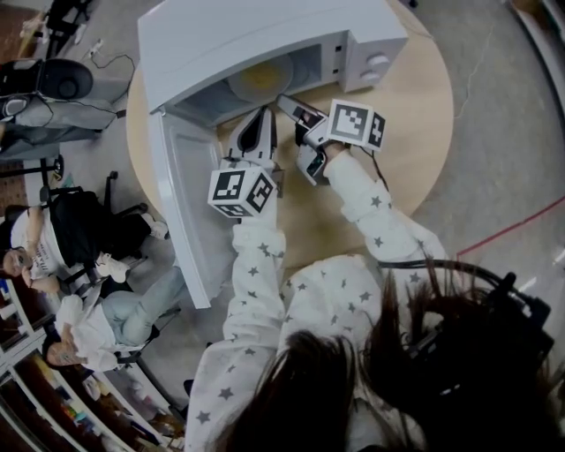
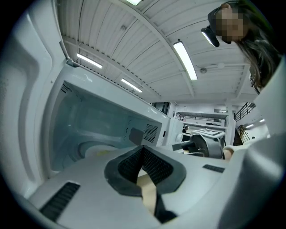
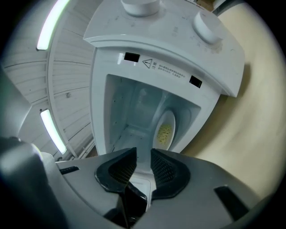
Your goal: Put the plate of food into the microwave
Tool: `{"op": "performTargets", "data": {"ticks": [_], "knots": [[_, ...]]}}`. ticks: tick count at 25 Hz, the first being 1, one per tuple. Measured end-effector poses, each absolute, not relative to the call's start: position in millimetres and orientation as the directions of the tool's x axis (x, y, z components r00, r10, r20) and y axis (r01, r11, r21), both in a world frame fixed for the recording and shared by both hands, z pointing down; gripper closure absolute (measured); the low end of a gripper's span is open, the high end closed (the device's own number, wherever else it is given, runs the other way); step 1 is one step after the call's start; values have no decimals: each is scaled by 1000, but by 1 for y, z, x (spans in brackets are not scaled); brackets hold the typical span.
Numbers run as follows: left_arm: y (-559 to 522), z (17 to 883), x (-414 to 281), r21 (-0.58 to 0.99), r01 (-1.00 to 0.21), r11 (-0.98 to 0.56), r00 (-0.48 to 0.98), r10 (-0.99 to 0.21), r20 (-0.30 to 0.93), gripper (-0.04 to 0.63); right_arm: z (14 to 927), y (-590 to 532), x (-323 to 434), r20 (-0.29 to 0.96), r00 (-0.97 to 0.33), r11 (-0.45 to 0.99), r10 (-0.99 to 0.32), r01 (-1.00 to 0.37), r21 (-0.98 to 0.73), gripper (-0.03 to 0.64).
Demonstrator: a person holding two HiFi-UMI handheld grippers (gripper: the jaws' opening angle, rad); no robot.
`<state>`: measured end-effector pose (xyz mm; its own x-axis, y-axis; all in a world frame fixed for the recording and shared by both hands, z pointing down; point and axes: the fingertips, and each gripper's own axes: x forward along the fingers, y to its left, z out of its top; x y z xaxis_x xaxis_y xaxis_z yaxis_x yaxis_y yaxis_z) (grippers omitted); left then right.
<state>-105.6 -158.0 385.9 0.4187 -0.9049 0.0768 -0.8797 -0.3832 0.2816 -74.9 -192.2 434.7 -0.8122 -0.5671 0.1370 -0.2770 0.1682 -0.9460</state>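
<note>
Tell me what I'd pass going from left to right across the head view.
From the left: seated people → microwave door, swung open → left gripper → right gripper → bare table at its right edge.

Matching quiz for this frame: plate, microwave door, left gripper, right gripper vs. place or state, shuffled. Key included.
Things
1. plate
2. microwave door
3. left gripper
4. right gripper

Place or state
A. jaws apart, nothing between them
B. swung wide open
C. inside the microwave
D. jaws together, nothing held

Pairs: 1-C, 2-B, 3-D, 4-A
</note>
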Motion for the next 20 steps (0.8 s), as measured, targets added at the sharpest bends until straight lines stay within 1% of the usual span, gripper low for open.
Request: {"op": "performTargets", "data": {"ticks": [1,3,4,8,11,14,20], "knots": [[-153,383,-104,281,-879,-385,420,-905,74,594,431,-186,-73,138,-816,178,-561,-282,-943,536],[-147,375,-100,281,-878,-388,421,-905,64,594,420,-179,-70,131,-829,200,-543,-280,-939,584],[-145,371,-100,280,-878,-389,420,-906,57,594,413,-177,-70,118,-838,209,-534,-266,-941,595],[-127,361,-103,275,-874,-400,424,-905,32,594,396,-156,-74,52,-866,230,-498,-189,-955,595],[-112,346,-94,265,-867,-422,440,-898,12,594,383,-138,-65,30,-873,180,-488,-133,-975,597],[-99,327,-84,258,-858,-444,458,-889,-9,594,370,-126,-55,30,-882,210,-470,-145,-967,611],[-75,304,-83,266,-843,-467,472,-880,-52,594,352,-110,-51,-45,-902,255,-430,-73,-964,611]]}}
